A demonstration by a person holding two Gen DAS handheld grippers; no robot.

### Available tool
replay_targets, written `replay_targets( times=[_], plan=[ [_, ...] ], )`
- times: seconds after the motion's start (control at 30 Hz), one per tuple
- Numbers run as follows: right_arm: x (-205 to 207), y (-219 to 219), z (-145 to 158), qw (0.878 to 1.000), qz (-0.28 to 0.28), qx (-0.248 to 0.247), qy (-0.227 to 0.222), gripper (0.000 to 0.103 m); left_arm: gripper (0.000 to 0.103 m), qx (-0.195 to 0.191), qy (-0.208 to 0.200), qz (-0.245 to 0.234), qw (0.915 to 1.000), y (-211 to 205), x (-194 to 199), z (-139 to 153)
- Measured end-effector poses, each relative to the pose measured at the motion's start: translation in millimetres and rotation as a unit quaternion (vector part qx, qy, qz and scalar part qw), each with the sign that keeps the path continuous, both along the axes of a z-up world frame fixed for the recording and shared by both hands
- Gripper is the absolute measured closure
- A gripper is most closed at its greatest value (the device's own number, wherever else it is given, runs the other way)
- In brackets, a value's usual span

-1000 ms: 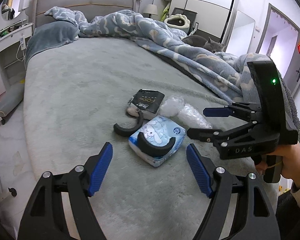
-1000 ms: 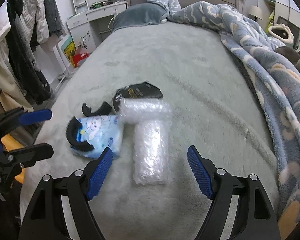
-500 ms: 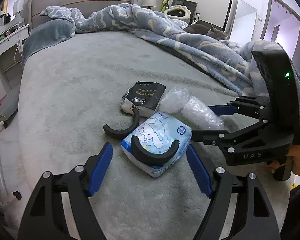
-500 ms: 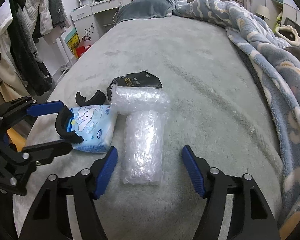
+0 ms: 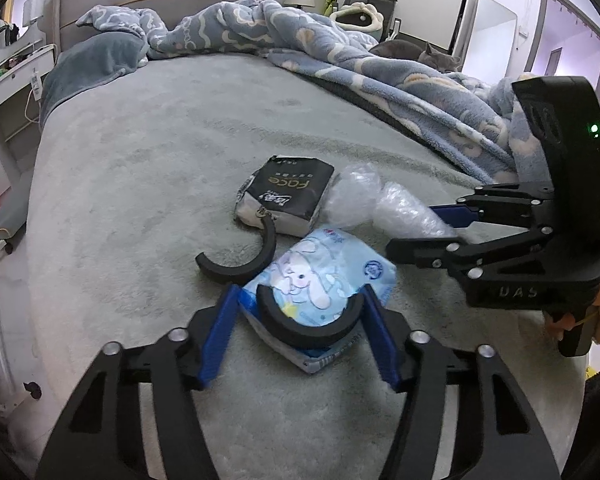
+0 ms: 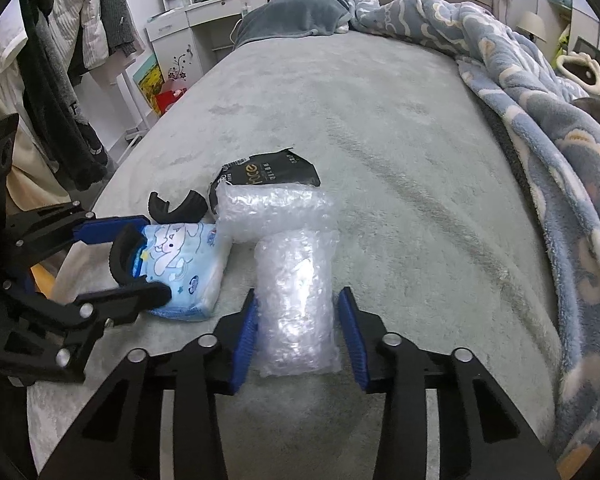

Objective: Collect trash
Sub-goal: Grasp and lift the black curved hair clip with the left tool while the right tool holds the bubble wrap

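Note:
On the grey bed lie a light-blue cartoon tissue pack [image 5: 320, 280], a black tissue pack [image 5: 288, 196], two black curved plastic pieces, one on the blue pack [image 5: 306, 330] and one beside it [image 5: 240, 264], and two bubble-wrap rolls [image 6: 296, 300]. My left gripper [image 5: 300, 336] straddles the blue pack, its pads close to the pack's sides. My right gripper [image 6: 298, 336] straddles the near bubble-wrap roll, pads just at its sides. The blue pack also shows in the right wrist view [image 6: 184, 268].
A rumpled blue blanket [image 5: 380, 80] runs along the bed's right side, with a grey cat [image 5: 420, 54] behind it. A pillow [image 5: 92, 60] lies at the headboard. A white dresser [image 6: 204, 28] and hanging clothes [image 6: 60, 80] stand past the bed's left edge.
Both grippers have moved forward and narrowed: the left now brackets the blue tissue pack, the right now brackets the near bubble-wrap roll. The items have not moved.

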State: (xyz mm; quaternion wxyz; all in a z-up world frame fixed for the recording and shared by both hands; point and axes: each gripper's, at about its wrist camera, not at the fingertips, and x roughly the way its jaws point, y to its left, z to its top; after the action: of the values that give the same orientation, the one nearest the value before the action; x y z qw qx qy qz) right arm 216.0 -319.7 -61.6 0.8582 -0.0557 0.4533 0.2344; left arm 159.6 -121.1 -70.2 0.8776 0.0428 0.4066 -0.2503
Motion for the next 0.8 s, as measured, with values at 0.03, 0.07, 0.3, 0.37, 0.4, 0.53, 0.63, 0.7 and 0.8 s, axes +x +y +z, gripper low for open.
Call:
replay_targets(
  times=[0.03, 0.07, 0.3, 0.37, 0.4, 0.53, 0.63, 0.7, 0.8],
  plan=[
    [0, 0, 2, 1.000, -0.001, -0.001, 0.000, 0.066, 0.043, -0.003, 0.001, 0.002, 1.0000, 1, 0, 1],
    [-1, 0, 3, 1.000, -0.002, -0.002, -0.002, 0.066, 0.045, -0.005, 0.001, 0.003, 1.0000, 2, -1, 1],
    [-6, 0, 17, 1.000, -0.018, -0.004, -0.007, 0.067, 0.048, -0.007, -0.013, 0.019, 0.9997, 10, -10, 9],
    [-8, -1, 19, 1.000, -0.022, -0.004, -0.008, 0.067, 0.048, -0.006, -0.015, 0.026, 0.9995, 15, -12, 10],
    [-11, -1, 20, 1.000, -0.027, -0.003, -0.010, 0.067, 0.048, -0.006, -0.016, 0.030, 0.9994, 18, -13, 11],
    [-17, 2, 27, 0.999, -0.030, 0.007, -0.015, 0.067, 0.048, -0.027, -0.010, 0.045, 0.9986, 32, -20, 18],
    [-25, 8, 33, 0.999, -0.026, 0.014, -0.023, 0.067, 0.048, -0.035, -0.006, 0.046, 0.9983, 40, -27, 21],
    [-29, 12, 36, 0.999, -0.024, 0.019, -0.027, 0.067, 0.048, -0.036, -0.005, 0.046, 0.9983, 44, -32, 23],
    [-36, 19, 38, 0.999, -0.019, 0.022, -0.028, 0.067, 0.048, -0.034, -0.007, 0.045, 0.9984, 46, -39, 25]
  ],
)
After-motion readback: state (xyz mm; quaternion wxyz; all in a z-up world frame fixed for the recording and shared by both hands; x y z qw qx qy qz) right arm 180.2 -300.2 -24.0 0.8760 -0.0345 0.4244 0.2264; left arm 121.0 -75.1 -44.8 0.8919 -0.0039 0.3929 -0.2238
